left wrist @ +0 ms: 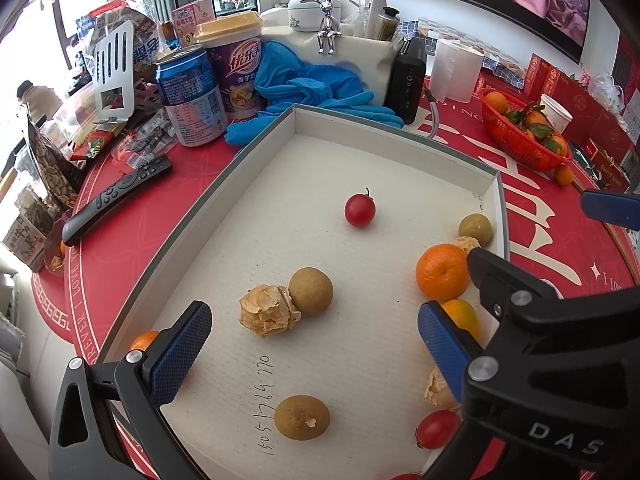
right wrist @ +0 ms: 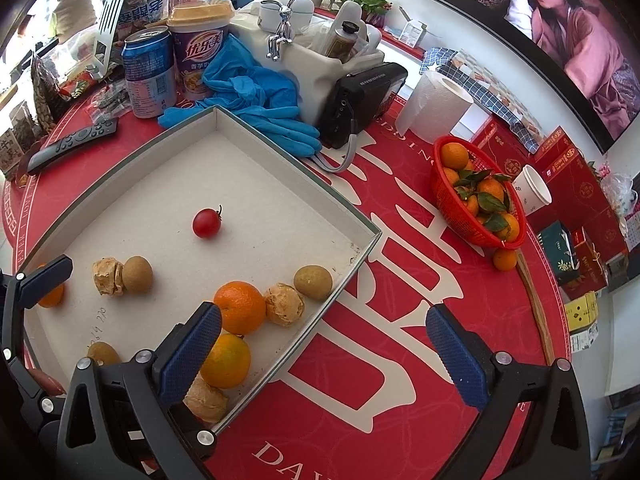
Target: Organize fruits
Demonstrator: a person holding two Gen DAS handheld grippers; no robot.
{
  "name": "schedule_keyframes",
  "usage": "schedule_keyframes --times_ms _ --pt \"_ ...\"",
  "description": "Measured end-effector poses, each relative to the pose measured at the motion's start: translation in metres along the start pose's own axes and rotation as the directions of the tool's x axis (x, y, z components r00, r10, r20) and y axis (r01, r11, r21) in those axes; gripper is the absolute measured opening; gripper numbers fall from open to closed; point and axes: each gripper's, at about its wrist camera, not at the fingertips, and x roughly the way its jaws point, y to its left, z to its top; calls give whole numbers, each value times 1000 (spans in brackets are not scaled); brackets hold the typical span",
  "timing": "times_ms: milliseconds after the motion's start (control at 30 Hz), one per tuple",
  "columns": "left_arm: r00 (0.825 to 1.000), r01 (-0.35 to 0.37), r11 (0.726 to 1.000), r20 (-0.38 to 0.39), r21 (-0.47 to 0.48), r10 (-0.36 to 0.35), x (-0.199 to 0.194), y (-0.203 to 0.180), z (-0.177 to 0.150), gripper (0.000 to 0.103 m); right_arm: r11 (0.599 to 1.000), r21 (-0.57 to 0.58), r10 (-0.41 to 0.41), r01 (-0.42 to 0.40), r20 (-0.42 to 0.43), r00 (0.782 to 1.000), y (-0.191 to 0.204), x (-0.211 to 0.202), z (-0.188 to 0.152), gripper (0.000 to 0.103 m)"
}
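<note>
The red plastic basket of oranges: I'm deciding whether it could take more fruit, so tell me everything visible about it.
The red plastic mesh basket is an open-weave, oblong tub standing upright on the red printed tablecloth, outside the shallow grey cardboard tray. It is heaped to the rim with small oranges, several with green leaves. One loose small orange lies on the cloth against its near end. A white paper cup stands beside it. No claw touches it.

Bright daylight is pouring through a window [left wrist: 36, 8] at the left, a large framed picture [right wrist: 560, 28] is hanging on the white wall [right wrist: 460, 12], and a red printed cloth [right wrist: 400, 320] is covering the cluttered round table
</note>
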Motion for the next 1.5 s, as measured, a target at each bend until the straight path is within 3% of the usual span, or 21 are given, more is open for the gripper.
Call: schedule_keyframes --times_ms 1500 --pt "1000 8 1000 5 3 -8 -1 -1 0 103 1000 -2 24 -25 -1 1000 4 -2 -1 103"
